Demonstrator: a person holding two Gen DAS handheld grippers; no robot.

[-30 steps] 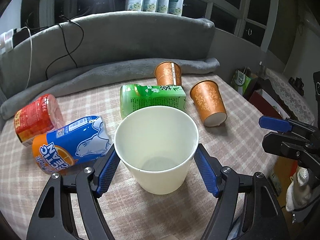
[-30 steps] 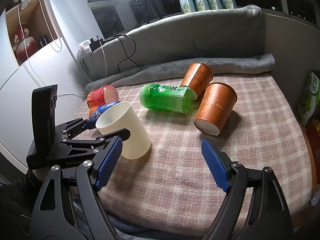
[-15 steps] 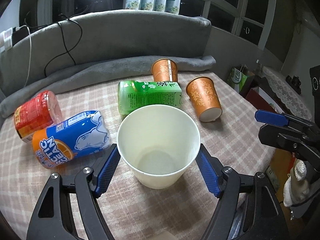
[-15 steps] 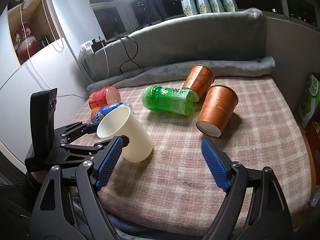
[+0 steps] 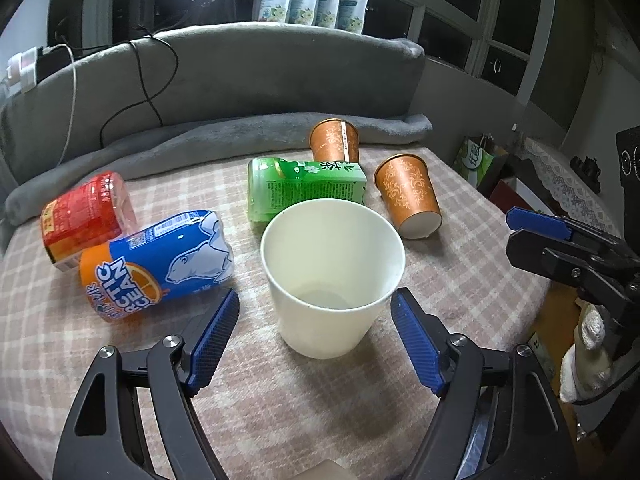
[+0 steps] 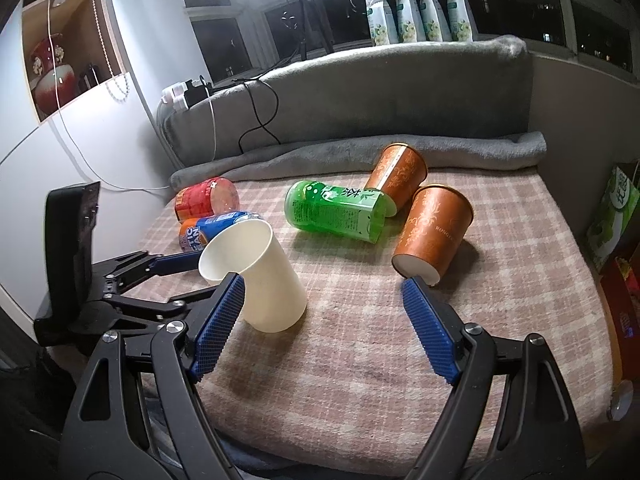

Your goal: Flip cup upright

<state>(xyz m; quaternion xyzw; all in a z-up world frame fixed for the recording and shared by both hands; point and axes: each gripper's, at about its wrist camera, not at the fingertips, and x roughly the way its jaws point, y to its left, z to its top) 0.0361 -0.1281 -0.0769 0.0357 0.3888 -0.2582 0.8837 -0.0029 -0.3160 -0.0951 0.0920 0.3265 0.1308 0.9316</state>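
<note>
From the left wrist view, the white cup (image 5: 332,276) stands mouth-up on the plaid-covered surface (image 5: 280,392), between the blue fingers (image 5: 214,334) of the left gripper (image 5: 316,336). The fingers are spread, with a gap on each side of the cup. Left of the cup lie a blue-and-orange can (image 5: 156,264) and a red can (image 5: 86,216); behind it lies a green bottle (image 5: 304,186), with two orange cups (image 5: 410,194) on their sides beyond. The right gripper (image 5: 560,248) shows at the right edge.

From the right wrist view, the right gripper (image 6: 324,328) hangs over the surface (image 6: 360,380) with its fingers (image 6: 430,336) spread wide and nothing between them. The white cup (image 6: 260,276) stands on its base at the left, appearing tilted in this view, beside the left gripper (image 6: 160,276). The nearer orange cup (image 6: 434,234) lies just beyond the right fingertip.
</note>
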